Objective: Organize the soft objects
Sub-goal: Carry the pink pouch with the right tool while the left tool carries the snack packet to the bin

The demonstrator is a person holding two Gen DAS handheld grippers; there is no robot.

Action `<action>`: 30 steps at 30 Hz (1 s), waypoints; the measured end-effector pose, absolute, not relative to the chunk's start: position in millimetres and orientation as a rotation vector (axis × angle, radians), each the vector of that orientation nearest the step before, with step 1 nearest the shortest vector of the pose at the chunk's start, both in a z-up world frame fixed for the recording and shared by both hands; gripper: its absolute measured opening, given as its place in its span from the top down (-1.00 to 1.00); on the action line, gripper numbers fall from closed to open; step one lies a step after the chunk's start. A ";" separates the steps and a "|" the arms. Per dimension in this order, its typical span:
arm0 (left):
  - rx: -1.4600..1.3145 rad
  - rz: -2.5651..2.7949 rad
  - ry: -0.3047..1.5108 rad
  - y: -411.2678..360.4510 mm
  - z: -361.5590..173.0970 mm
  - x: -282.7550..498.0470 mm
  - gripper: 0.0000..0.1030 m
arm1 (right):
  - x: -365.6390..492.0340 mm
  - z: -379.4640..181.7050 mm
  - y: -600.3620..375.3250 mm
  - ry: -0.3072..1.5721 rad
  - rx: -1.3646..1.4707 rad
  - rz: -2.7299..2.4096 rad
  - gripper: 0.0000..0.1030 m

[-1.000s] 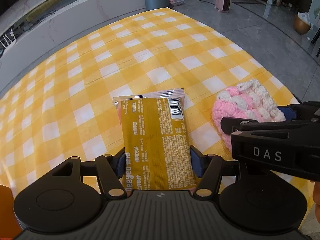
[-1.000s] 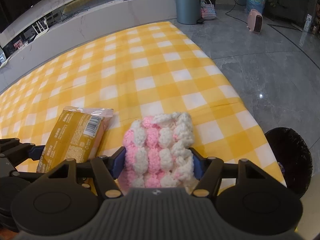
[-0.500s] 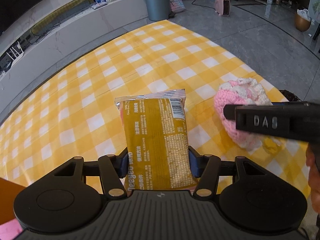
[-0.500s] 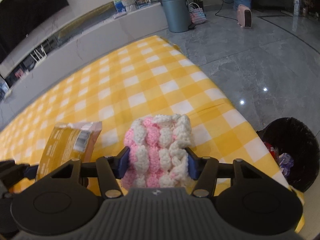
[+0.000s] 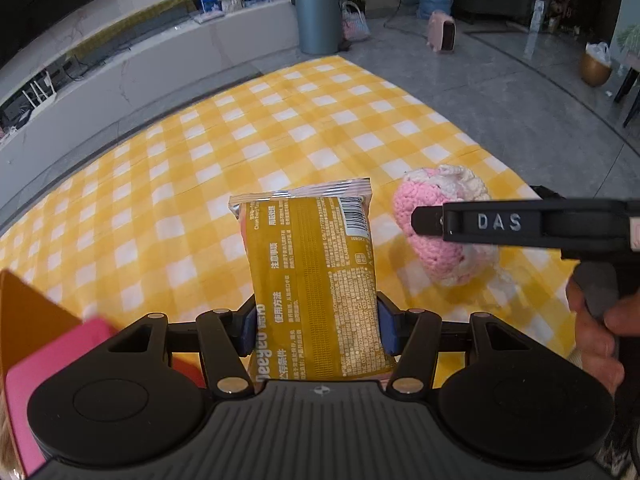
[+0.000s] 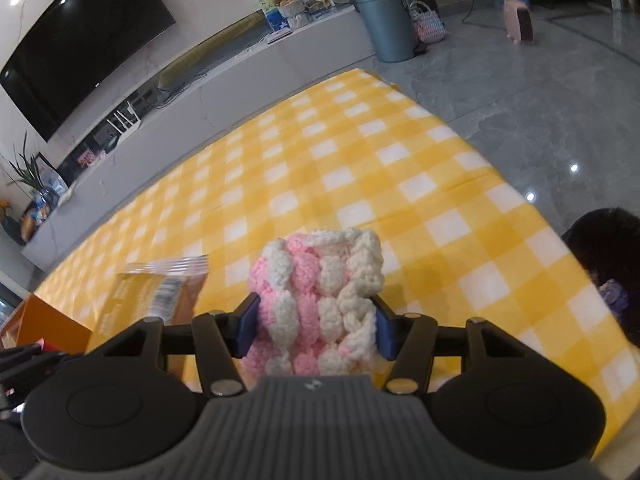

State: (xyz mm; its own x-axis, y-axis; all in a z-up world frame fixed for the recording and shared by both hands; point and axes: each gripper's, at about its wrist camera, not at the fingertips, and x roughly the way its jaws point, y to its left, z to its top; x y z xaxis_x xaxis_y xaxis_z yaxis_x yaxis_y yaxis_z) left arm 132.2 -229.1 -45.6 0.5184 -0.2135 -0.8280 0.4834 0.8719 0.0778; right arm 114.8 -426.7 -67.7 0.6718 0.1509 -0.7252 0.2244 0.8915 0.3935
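Left wrist view, my left claw pinching the yellow wipes pack above the yellow-checked tabletop, right wrist view, my right claw clamped on the pink-and-white crochet piece, also raised off the cloth

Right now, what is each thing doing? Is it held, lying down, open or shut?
left gripper: shut on the yellow packet.
yellow packet: sealed, held up off the checked cloth.
right gripper: shut on the knitted piece.
knitted piece: pink and white, squeezed between the pads, lifted.
checked cloth: spread flat.
grey bin: standing upright, lid shut.
black bin: open, rubbish inside.
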 end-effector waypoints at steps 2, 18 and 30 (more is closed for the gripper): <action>0.311 -0.426 0.908 -224.4 -43.1 121.3 -0.25 | 104.3 -65.8 -422.1 0.830 0.498 -0.060 -0.10; 0.141 -0.461 0.753 -165.6 2.7 115.0 -0.25 | 113.2 -30.9 -405.1 0.804 0.456 -0.156 -0.10; -0.019 -0.351 0.706 -53.1 33.8 136.1 -0.25 | 156.9 40.5 -325.7 0.714 0.314 -0.064 -0.10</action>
State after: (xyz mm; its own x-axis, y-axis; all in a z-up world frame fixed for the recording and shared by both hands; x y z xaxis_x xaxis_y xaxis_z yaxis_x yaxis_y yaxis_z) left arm 136.1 -53.1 33.8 0.7046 -0.3224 -0.6322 0.3096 0.9412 -0.1349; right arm 157.0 -325.7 40.5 0.7561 0.0485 -0.6527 0.1641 0.9514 0.2608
